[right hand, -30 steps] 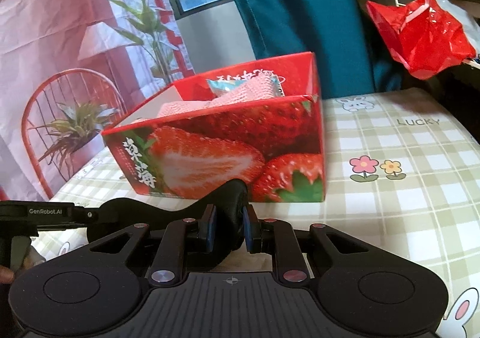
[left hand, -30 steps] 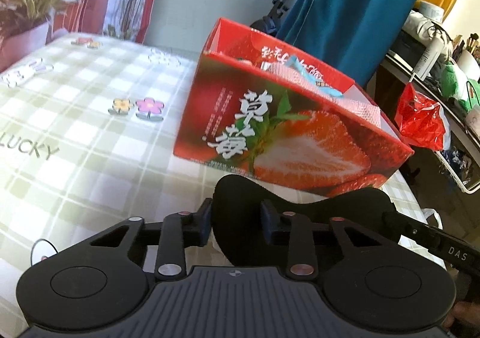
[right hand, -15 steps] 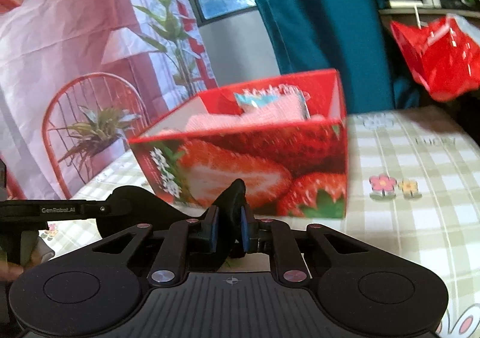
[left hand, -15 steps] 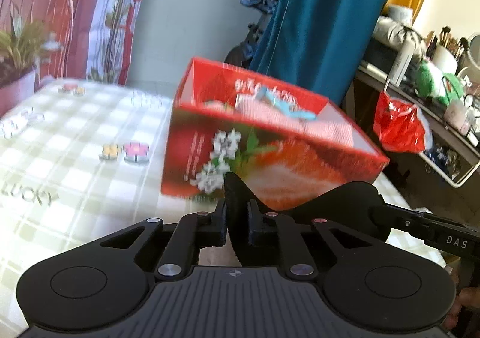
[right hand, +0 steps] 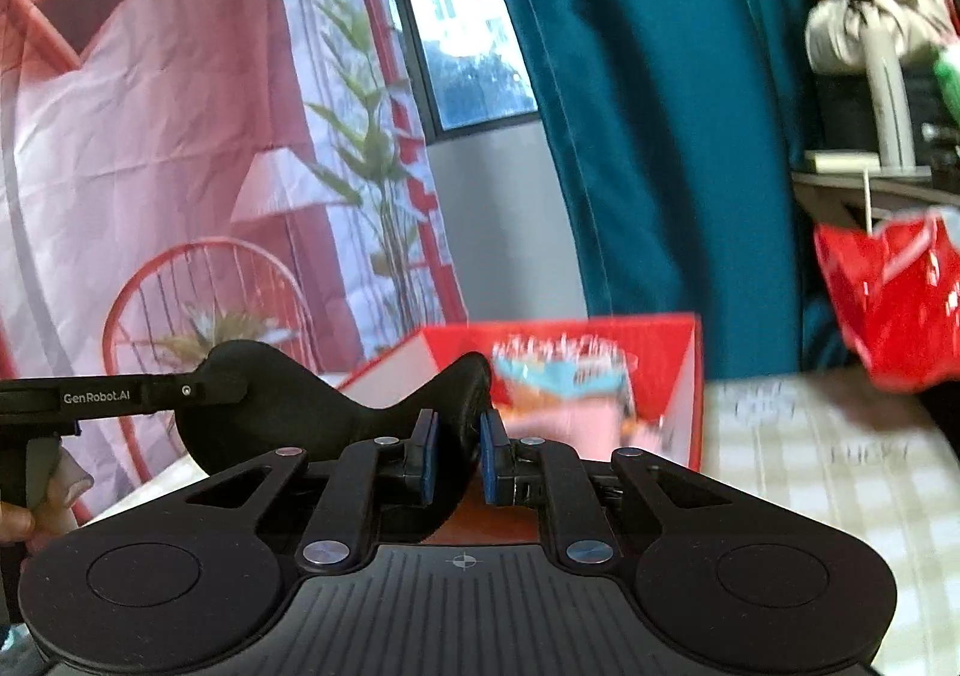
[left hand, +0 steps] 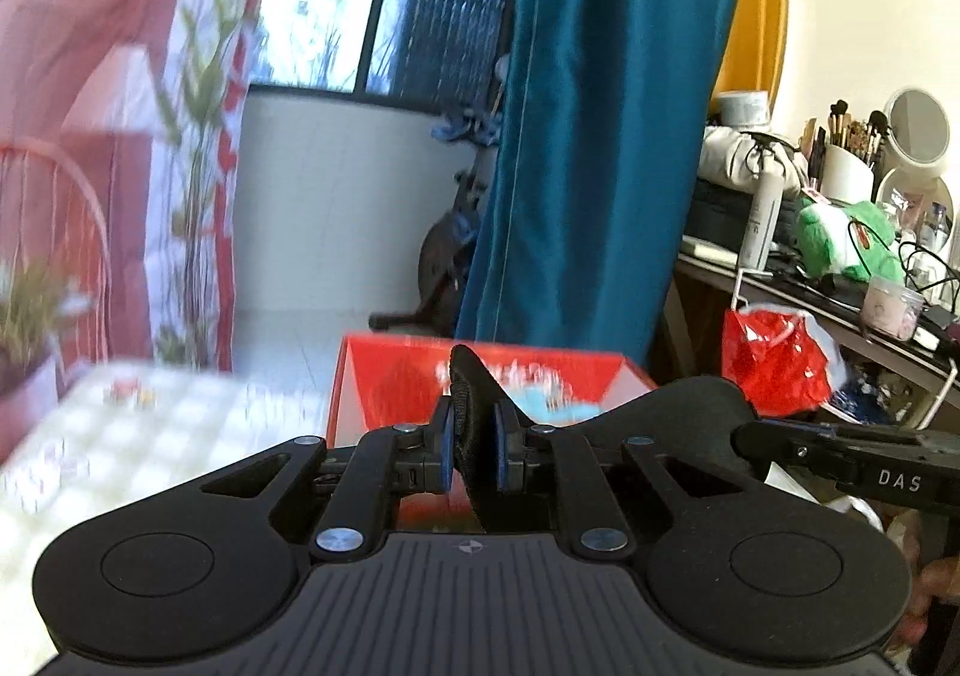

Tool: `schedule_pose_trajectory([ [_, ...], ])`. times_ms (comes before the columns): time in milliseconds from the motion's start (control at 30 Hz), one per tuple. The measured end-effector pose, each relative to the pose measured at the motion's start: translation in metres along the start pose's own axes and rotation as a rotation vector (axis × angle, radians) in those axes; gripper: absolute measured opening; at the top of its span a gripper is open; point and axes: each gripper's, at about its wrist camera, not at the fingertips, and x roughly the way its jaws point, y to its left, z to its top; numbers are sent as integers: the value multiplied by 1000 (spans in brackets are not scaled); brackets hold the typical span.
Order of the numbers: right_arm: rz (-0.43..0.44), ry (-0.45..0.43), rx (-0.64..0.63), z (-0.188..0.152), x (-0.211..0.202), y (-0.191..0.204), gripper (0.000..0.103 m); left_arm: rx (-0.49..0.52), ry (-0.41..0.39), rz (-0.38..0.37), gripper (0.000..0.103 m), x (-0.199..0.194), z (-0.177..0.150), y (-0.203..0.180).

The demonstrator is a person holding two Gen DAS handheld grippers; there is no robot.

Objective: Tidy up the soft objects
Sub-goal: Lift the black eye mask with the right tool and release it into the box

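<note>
I have a black eye mask [left hand: 474,436] pinched between both pairs of jaws, one end in each. My left gripper [left hand: 470,451] clamps its blue pads on one end, where the cloth stands up folded between them; my right gripper [right hand: 459,451] clamps the other end the same way. The mask hangs stretched between the two, held in the air on the near side of the open red strawberry box [left hand: 384,394], which stands on the green-checked tablecloth [left hand: 150,436].

My left view alone shows the right gripper's arm coming in from the right, printed "DAS" [left hand: 899,479], and a shelf with a round mirror [left hand: 918,127], makeup brushes, a white bottle [left hand: 761,223] and a green plush toy [left hand: 840,238]. My right view alone shows the left gripper's arm coming in from the left, printed "GenRobot.AI" [right hand: 96,396], with the person's fingers [right hand: 57,487] on its trigger, and the printed backdrop [right hand: 180,136] of a red chair and a potted plant.

Both views show pink and light blue soft things blurred inside the box, a teal curtain [left hand: 600,136] and a red plastic bag [left hand: 774,370]. Writing on the cloth in my right view is too blurred to read.
</note>
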Motion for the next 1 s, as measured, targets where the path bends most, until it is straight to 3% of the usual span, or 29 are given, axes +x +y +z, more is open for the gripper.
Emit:
schedule_pose_trajectory([
  [267,-57,-32,-86,40,39,-6,13,66,-16,33,14,49,24,-5],
  [400,-90,-24,-100,45,56,-12,13,100,58,11,14,73,20,-10],
  [533,-103,42,-111,37,69,-16,13,140,152,-12,14,91,-1,-15],
  [667,-135,128,-126,20,85,-22,13,161,193,23,14,108,-11,-14],
  [1000,-217,239,-61,2,123,-47,13,206,269,68,14,138,-15,-7],
])
